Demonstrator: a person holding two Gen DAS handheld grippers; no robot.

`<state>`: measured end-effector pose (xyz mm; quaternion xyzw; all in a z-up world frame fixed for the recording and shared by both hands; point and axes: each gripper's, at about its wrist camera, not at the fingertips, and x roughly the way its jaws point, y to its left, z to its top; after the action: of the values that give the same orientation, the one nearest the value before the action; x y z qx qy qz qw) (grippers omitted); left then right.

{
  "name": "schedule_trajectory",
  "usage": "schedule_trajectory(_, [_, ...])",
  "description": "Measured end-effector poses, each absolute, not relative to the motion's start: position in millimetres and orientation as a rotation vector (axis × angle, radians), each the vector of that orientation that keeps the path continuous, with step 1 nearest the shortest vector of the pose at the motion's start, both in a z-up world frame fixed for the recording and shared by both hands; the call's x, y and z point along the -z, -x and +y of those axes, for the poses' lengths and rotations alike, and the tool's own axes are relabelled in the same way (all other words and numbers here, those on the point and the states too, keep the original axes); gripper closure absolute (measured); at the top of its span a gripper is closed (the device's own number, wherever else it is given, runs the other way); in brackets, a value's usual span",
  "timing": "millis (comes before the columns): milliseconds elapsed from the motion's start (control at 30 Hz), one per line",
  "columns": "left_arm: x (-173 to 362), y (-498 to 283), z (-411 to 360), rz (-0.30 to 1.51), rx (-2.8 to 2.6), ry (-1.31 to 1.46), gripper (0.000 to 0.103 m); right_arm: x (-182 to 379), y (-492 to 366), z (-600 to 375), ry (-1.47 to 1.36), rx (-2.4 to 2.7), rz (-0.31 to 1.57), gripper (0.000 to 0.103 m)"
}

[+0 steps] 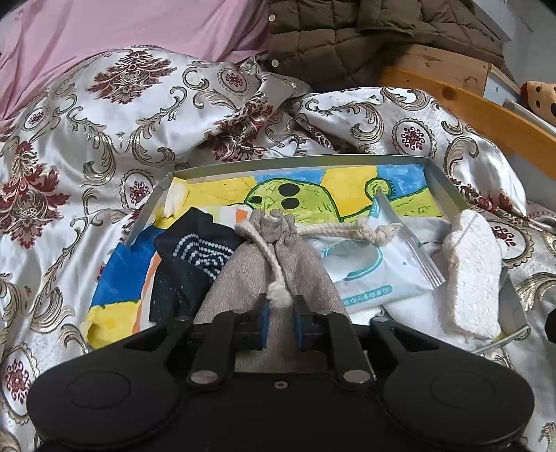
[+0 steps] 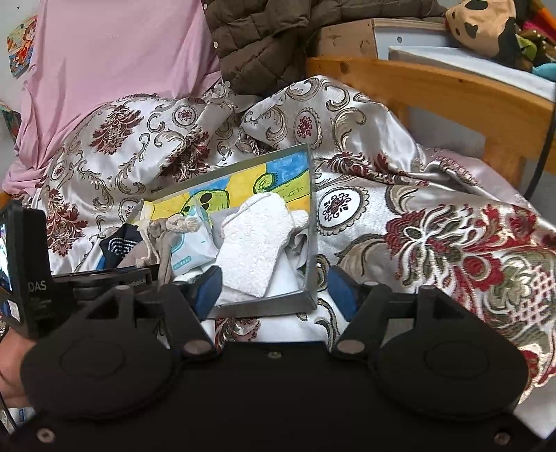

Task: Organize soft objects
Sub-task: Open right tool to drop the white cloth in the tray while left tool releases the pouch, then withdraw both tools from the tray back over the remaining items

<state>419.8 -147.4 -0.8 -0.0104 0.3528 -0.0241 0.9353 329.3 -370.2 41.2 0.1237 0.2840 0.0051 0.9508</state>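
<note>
A shallow grey tray (image 1: 446, 184) with a colourful cartoon lining lies on the bed. My left gripper (image 1: 280, 325) is shut on a beige drawstring pouch (image 1: 274, 257) and holds it over the tray's near side. In the tray lie a dark dotted sock (image 1: 194, 264), a white-blue wipes packet (image 1: 368, 267) and a white fluffy mitt (image 1: 472, 271). In the right wrist view my right gripper (image 2: 274, 293) is open and empty, its jaws astride the tray's near right corner (image 2: 309, 299). The mitt (image 2: 253, 247), the pouch (image 2: 163, 243) and the packet (image 2: 189, 248) show there too.
The floral satin bedspread (image 1: 104, 146) lies rumpled all around the tray. A pink cloth (image 1: 104, 27) and a brown quilted jacket (image 1: 347, 31) are at the back. A wooden bed frame (image 2: 434, 90) runs along the right, with a spotted plush toy (image 2: 483, 24) beyond it.
</note>
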Motion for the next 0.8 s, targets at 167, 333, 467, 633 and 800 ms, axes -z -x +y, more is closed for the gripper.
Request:
schedule_trajectory(167, [-7, -409, -149, 0.715, 0.045, 0.032, 0.057, -53, -315, -370, -0.235, -0.021, 0.575, 0.025])
schedule_trajectory(333, [-18, -396, -150, 0.685, 0.056, 0.046, 0.020, -71, -300, -362, -0.207, -0.036, 0.564, 0.015])
schedule_trajectory(467, [-27, -385, -153, 0.666, 0.078, 0.043, 0.020, -85, -288, -355, -0.185, -0.046, 0.554, 0.014])
schedule_trajectory(633, [-41, -371, -149, 0.636, 0.084, 0.047, 0.014, -104, -275, -351, -0.177, -0.040, 0.541, 0.009])
schedule_trajectory(800, [-56, -355, -143, 0.599, 0.079, 0.045, 0.010, -122, -261, -349, -0.164, -0.029, 0.527, 0.004])
